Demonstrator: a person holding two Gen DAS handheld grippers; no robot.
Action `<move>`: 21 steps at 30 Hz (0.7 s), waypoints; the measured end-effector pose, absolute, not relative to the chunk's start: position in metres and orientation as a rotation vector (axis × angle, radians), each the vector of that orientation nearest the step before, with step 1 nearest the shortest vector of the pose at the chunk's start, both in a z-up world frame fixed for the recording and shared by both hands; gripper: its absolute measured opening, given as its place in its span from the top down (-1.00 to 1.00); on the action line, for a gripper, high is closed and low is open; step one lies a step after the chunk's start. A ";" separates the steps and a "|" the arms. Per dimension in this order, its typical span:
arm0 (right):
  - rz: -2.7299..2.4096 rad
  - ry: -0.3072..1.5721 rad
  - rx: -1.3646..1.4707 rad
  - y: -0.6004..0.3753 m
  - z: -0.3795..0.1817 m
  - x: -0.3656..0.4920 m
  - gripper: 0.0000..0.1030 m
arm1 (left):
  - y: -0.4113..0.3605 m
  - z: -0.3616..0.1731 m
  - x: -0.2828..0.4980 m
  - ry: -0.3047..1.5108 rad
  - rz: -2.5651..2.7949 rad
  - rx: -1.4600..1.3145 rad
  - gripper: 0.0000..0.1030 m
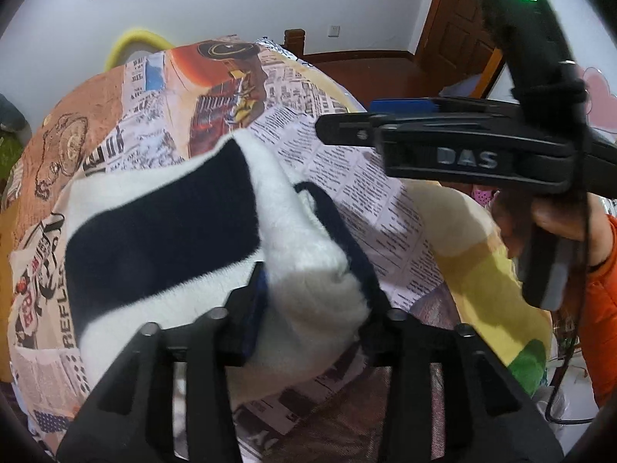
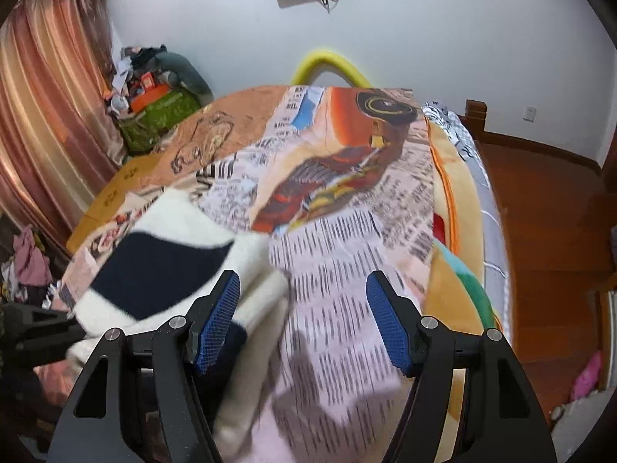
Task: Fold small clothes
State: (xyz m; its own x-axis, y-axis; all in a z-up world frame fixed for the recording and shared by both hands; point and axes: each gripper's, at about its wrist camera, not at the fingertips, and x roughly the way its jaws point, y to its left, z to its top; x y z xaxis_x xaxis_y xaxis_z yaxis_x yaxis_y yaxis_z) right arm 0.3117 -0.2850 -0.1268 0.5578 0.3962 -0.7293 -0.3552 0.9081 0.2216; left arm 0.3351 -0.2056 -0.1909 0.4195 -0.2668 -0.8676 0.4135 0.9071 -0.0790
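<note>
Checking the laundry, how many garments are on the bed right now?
1: a white and navy fuzzy garment on the printed blanket, bunched between the left gripper's jaws. Others may be hidden.

Two close downward wrist views, shared bed [image 1: 316, 162]
</note>
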 end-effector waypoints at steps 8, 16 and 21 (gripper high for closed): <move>0.465 0.881 0.087 -0.284 -0.113 0.283 -0.36 | -0.174 -0.160 0.310 0.995 -0.425 0.066 -0.43; 0.508 0.840 0.105 -0.254 -0.100 0.273 -0.49 | -0.086 -0.132 0.303 0.892 -0.219 0.014 -0.57; 0.534 0.864 0.091 -0.224 -0.115 0.280 -0.50 | -0.044 -0.150 0.322 0.931 -0.091 0.023 -0.59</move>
State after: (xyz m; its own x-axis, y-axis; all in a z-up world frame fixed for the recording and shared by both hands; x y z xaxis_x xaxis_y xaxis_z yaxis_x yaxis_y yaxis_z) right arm 0.2797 -0.2242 -0.1146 0.5274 0.4819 -0.6997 -0.4101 0.8657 0.2871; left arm 0.3218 -0.0443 -0.1499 0.5931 -0.0685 -0.8022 0.0880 0.9959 -0.0200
